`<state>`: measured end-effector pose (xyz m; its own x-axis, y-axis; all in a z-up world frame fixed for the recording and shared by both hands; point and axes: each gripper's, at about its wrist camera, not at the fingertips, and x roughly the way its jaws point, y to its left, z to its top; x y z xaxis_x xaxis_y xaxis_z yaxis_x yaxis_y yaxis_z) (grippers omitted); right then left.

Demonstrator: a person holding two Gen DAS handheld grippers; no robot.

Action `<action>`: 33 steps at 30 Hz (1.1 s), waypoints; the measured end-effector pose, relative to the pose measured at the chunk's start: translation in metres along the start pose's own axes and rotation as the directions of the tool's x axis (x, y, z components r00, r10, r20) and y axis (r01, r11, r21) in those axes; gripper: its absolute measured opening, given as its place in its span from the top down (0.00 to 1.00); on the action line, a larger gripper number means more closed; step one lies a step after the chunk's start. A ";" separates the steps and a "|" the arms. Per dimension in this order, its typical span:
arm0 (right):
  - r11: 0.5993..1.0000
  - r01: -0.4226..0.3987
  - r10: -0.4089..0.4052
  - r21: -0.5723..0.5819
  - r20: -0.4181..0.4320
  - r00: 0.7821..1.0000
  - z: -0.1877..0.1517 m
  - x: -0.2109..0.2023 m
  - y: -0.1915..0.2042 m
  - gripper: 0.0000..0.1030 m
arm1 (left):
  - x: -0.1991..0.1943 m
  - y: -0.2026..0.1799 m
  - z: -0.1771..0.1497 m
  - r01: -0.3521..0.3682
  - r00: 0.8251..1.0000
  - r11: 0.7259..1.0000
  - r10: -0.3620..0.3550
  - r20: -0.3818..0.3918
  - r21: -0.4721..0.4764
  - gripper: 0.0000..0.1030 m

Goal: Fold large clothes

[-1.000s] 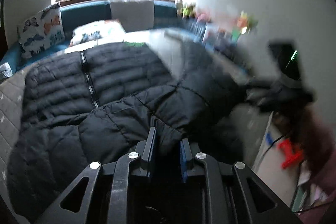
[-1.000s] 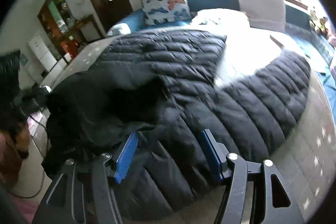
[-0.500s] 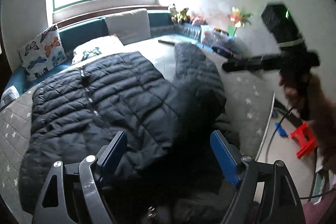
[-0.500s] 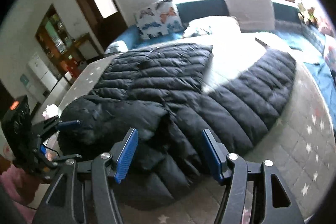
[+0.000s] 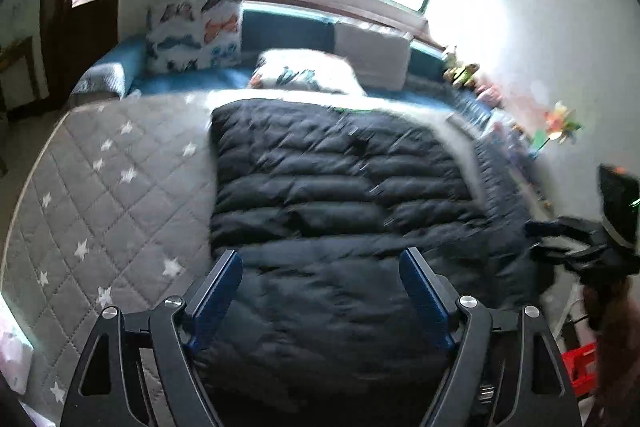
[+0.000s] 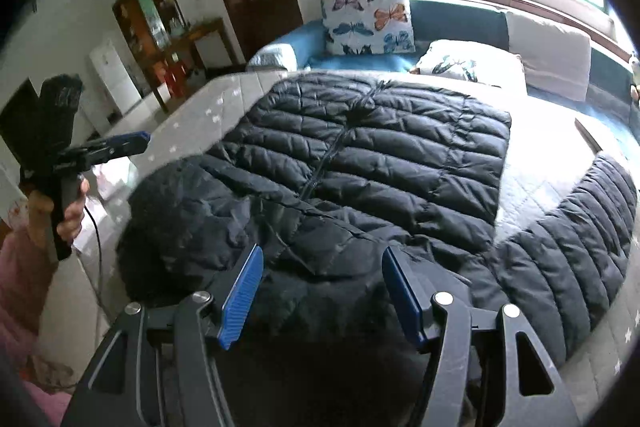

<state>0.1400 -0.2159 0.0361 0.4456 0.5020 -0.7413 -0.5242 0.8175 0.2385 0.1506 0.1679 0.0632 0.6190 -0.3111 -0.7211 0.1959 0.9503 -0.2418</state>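
A large black puffer jacket (image 5: 340, 195) lies spread front-up on a grey quilted bed; it also shows in the right wrist view (image 6: 380, 163), zipper up the middle. One sleeve (image 6: 580, 227) stretches out to the right. The other sleeve and hood (image 6: 192, 211) lie folded over the jacket's near left part. My left gripper (image 5: 320, 275) is open and empty above the jacket's near edge. My right gripper (image 6: 322, 275) is open and empty above the collar end. Each gripper shows from the side in the other's view.
The grey star-patterned bed cover (image 5: 100, 187) lies left of the jacket. Butterfly pillows (image 6: 368, 19) and a white cushion (image 6: 552, 55) stand at the far side under the window. A door and shelves (image 6: 160, 27) are at the left. Toys (image 5: 560, 127) line the right wall.
My left gripper let go of the jacket, opened wide, pulled back and swung left. My right gripper stayed open and lifted back. The folded sleeve and hood now rest on the jacket.
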 end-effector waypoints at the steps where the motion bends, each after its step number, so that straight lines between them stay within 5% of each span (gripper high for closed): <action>1: 1.000 0.000 0.000 -0.001 -0.014 1.000 -0.001 0.005 0.000 0.34 | 0.011 0.004 -0.007 -0.005 0.999 1.000 0.005 -0.033 0.011 0.17; 4: 1.000 0.025 -0.027 -0.017 -0.072 0.997 -0.013 0.023 -0.001 0.34 | 0.033 0.011 -0.031 -0.016 0.995 0.999 0.019 -0.094 0.035 0.17; 8: 0.995 0.071 -0.082 -0.070 -0.171 0.982 -0.039 0.048 -0.009 0.34 | 0.038 0.012 -0.054 -0.043 0.996 0.995 0.049 -0.068 0.093 0.15; 22: 0.998 0.043 -0.047 -0.037 -0.129 0.991 -0.057 0.009 -0.019 0.34 | 0.034 -0.011 -0.045 -0.140 0.986 0.980 0.150 -0.065 0.144 0.15; 25: 0.999 0.032 -0.034 -0.015 -0.172 0.984 -0.072 0.023 -0.030 0.34 | 0.015 -0.035 -0.038 -0.107 0.993 0.982 0.112 -0.028 0.153 0.15; 30: 0.997 -0.019 0.026 0.068 -0.103 0.994 -0.069 -0.001 -0.047 0.34 | 0.002 -0.085 -0.032 -0.017 0.999 0.979 0.024 -0.027 0.203 0.15; 33: 0.995 0.013 -0.007 0.102 -0.052 0.999 -0.068 -0.027 -0.069 0.34 | 0.015 -0.118 -0.031 0.039 0.998 0.971 -0.025 -0.062 0.237 0.15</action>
<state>0.1152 -0.3052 -0.0029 0.4113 0.4805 -0.7745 -0.4413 0.8485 0.2920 0.1134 0.0509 0.0603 0.5653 -0.3345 -0.7540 0.3946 0.9124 -0.1088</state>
